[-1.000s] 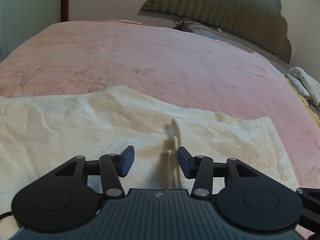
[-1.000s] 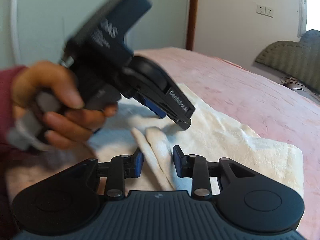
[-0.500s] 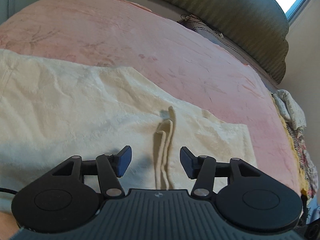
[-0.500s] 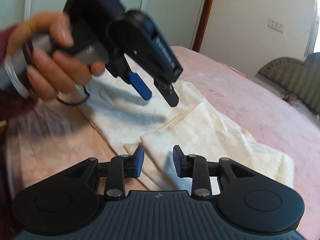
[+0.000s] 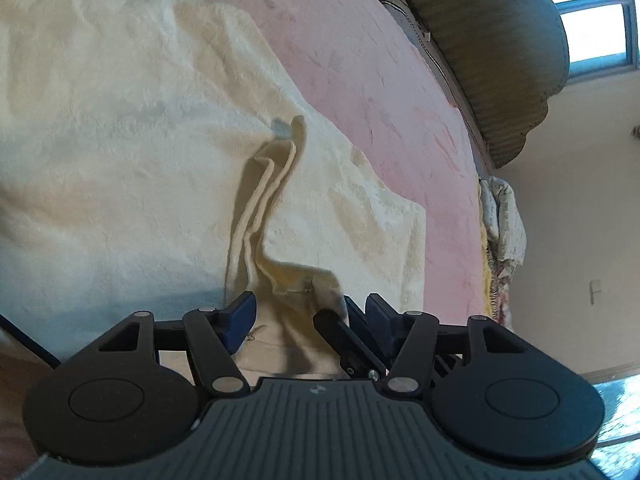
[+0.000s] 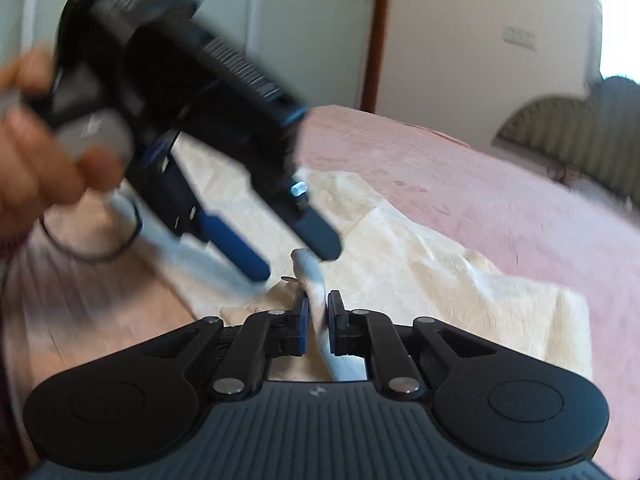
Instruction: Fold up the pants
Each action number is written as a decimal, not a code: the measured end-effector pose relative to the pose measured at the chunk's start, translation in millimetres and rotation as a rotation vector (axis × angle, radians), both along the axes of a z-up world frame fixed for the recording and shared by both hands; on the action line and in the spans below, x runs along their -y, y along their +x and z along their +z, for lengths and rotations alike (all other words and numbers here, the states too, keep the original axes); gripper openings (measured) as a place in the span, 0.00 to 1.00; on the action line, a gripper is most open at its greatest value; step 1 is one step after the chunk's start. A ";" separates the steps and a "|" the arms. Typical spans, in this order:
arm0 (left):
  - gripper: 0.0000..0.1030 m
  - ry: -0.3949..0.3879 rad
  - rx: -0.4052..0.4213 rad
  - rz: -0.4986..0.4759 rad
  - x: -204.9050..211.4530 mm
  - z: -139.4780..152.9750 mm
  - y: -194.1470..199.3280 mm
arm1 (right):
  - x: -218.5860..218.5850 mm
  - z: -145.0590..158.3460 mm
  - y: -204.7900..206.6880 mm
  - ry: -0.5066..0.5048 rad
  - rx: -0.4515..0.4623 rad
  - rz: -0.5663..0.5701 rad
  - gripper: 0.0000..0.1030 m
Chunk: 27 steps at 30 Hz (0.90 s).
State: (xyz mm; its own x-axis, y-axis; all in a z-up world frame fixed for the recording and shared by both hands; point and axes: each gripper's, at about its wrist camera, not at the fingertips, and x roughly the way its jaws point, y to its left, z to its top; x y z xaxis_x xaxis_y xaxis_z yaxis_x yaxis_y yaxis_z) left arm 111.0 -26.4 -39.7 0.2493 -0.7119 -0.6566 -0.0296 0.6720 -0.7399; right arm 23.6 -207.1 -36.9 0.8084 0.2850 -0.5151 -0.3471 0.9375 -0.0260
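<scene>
Since the earlier frames the right gripper point(image 6: 318, 326) has just been closing, and its blue pads now pinch a raised fold of the cream pants point(image 6: 420, 276); the left gripper point(image 5: 308, 316) has rolled and dropped nearer to the cloth, its jaws having just been opening, and the right tool's tips have come into its view.

In the right wrist view, a hand point(image 6: 36, 160) at the far left holds the left gripper, blurred, tilted down over the pants. Its two fingers hang just above the pinched ridge; whether they touch it I cannot tell. To the right, the pants spread across the pink bedspread point(image 6: 500, 200).

In the left wrist view, the pants fill the left and middle, with a narrow raised pleat running from the middle towards the near edge. The left gripper's jaws stand well apart with a bunched hem between them, the pads not pressing on it. The right gripper's dark tips grip that cloth just inside the right pad. Further right lie the bedspread and a padded headboard point(image 5: 500, 60).
</scene>
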 end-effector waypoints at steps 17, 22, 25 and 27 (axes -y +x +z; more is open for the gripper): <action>0.12 -0.057 -0.074 0.071 5.3 -22.8 -2.5 | 15.4 -4.2 1.0 0.020 -0.092 -0.087 0.10; 0.12 0.009 -0.054 0.039 4.3 -22.0 -5.0 | -12.6 -9.0 -2.6 -0.076 -0.058 -0.024 0.10; 0.20 -0.031 -0.093 0.043 -0.3 -31.0 -4.4 | -4.4 -15.7 5.8 -0.039 -0.111 -0.048 0.10; 0.20 -0.023 -0.061 0.040 -4.3 -21.8 -3.3 | -0.3 -8.9 1.5 -0.005 -0.092 -0.068 0.10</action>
State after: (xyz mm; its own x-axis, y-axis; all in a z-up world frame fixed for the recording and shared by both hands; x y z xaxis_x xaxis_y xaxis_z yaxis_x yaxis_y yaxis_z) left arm 107.7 -22.1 -61.5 0.2381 -0.7172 -0.6550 -0.1019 0.6522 -0.7511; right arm 25.1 -206.8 -45.8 0.7752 0.2283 -0.5891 -0.2841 0.9588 -0.0022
